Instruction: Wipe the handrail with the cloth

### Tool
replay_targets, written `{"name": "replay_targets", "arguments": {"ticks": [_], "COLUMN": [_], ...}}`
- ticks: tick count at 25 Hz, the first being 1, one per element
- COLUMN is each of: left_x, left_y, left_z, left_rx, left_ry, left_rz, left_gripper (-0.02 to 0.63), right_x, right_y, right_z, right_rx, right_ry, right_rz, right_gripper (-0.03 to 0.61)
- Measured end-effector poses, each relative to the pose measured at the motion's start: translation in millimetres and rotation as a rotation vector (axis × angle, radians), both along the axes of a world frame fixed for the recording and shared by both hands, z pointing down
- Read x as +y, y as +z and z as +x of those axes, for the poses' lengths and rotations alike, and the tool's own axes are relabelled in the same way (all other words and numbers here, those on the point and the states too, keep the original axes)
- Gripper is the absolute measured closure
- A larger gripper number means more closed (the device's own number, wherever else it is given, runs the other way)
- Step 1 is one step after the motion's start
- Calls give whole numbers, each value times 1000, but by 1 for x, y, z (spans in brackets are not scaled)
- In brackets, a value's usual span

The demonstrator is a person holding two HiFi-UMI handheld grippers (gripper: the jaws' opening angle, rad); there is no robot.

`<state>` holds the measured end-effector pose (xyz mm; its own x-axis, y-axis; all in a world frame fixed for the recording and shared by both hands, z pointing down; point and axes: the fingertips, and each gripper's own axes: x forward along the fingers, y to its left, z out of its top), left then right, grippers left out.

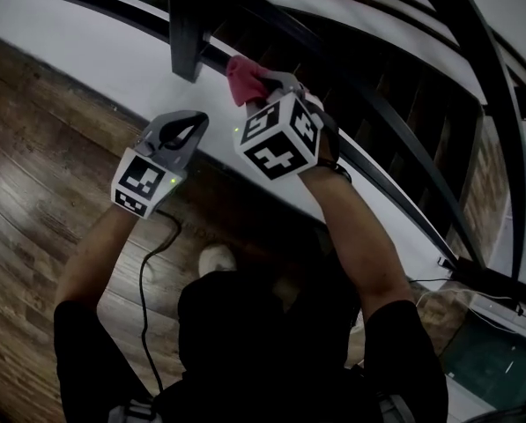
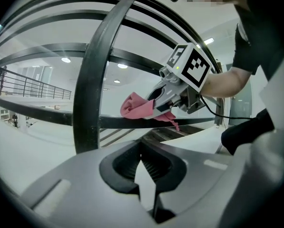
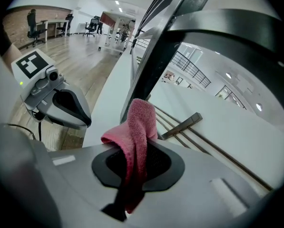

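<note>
Pink terry cloth [image 3: 139, 122] pinched in right claw [image 3: 137, 163] on black rail [image 2: 61, 118] — left claw [image 2: 149, 175] closed.

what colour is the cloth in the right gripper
Pink; the cloth shows best in the right gripper view, clamped in the right gripper.

It was a big office building. Desks [image 3: 50, 23] and wheeled chairs [image 3: 91, 26] stood on a wooden floor [image 3: 80, 56]. A black railing [image 2: 92, 75] looked over an open white hall with round ceiling lights [image 2: 65, 60].
</note>
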<state>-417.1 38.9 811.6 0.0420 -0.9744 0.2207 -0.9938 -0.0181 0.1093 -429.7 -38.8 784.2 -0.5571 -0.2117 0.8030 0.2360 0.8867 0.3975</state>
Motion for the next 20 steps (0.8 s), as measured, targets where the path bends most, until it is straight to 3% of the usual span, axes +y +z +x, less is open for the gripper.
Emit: {"name": "replay_targets", "arguments": {"ticks": [20], "left_x": [16], "left_y": [7], "left_z": [-10], "left_rx": [41], "left_ry": [-66], "left_rz": [32], "left_gripper": [615], "right_x": [12], "right_y": [-2], "right_z": [-36], "right_rx": [-33], "right_ry": [-16], "right_rz": [-34], "right_gripper": [535]}}
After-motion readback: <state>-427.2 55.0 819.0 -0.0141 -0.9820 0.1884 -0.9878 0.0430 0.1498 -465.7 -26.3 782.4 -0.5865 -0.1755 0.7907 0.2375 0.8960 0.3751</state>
